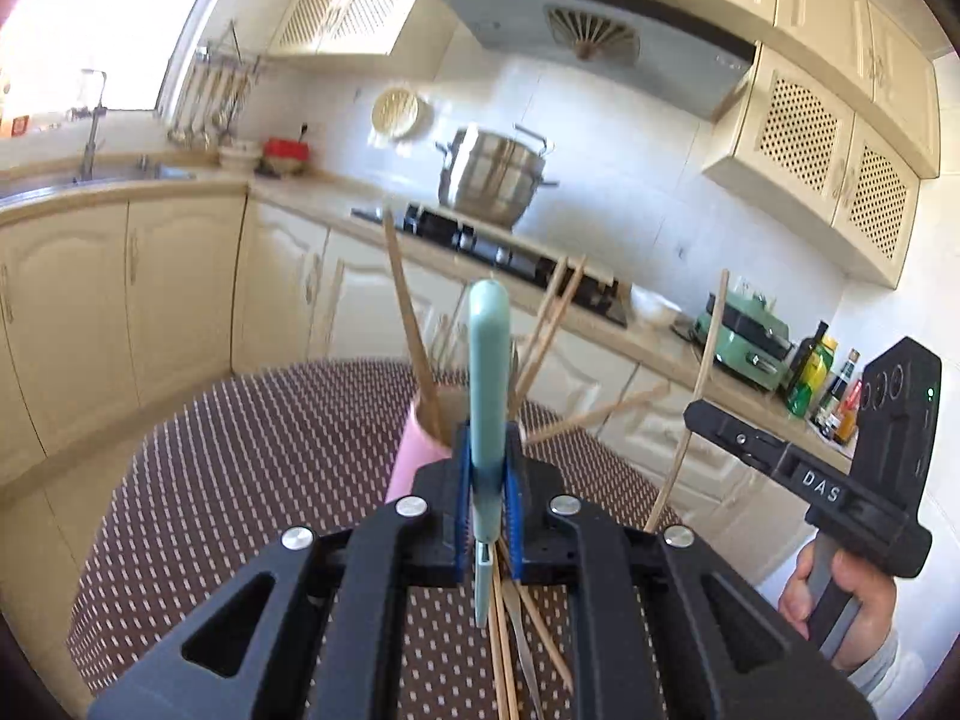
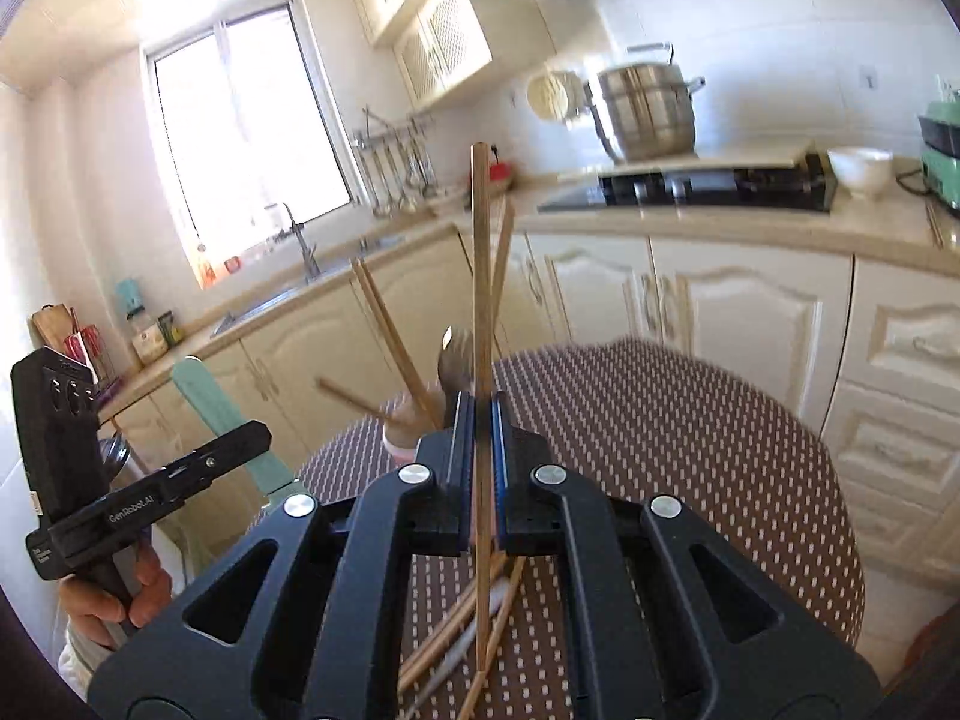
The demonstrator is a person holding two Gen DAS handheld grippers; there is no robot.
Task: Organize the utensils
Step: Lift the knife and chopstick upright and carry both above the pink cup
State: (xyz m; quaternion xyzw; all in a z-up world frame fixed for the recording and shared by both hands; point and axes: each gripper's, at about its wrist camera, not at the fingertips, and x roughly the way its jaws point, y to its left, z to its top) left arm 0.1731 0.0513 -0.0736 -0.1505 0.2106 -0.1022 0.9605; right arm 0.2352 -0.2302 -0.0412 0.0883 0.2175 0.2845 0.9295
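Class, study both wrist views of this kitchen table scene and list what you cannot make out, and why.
- Left wrist view: the working end of the teal-handled utensil is hidden below the left gripper.
- Right wrist view: the lower end of the wooden chopstick merges into the loose pile behind the right gripper.
- Both views: the inside of the pink holder cup is blocked by gripper fingers.

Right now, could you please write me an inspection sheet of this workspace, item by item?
Surface: round table under a brown dotted cloth.
Job's things: pink cup with chopsticks; loose chopsticks on the cloth.
Clutter: nothing seen besides.
Grippers: left gripper shut on a teal-handled utensil; right gripper shut on one chopstick.
Cables: nothing seen.
Surroundings: kitchen counter, steel pot on the stove, sink by the window.
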